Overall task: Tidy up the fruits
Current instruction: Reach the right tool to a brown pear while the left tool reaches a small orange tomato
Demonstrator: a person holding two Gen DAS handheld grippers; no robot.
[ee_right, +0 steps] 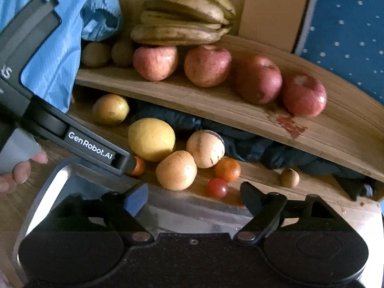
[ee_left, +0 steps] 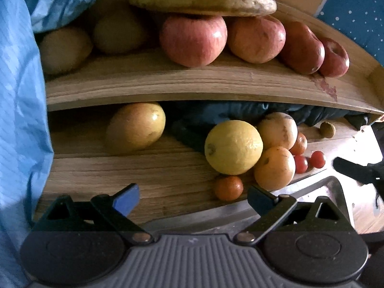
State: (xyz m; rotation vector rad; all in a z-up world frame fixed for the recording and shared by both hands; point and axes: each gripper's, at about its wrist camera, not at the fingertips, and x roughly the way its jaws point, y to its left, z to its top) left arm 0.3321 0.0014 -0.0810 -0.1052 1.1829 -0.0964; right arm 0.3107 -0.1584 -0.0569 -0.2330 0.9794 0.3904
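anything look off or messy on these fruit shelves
Yes. A reddish stain marks the front edge of the upper shelf, just below the rightmost apple, like a spill or worn finish. The bananas are heavily browned. Dark fabric is bunched at the back of the lower shelf behind the fruit.

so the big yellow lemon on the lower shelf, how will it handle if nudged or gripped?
The lemon looks rounded, so it will probably roll when nudged. It leans against the neighbouring fruits, so moving it may shift them. Its rind looks firm; a grip should hold.
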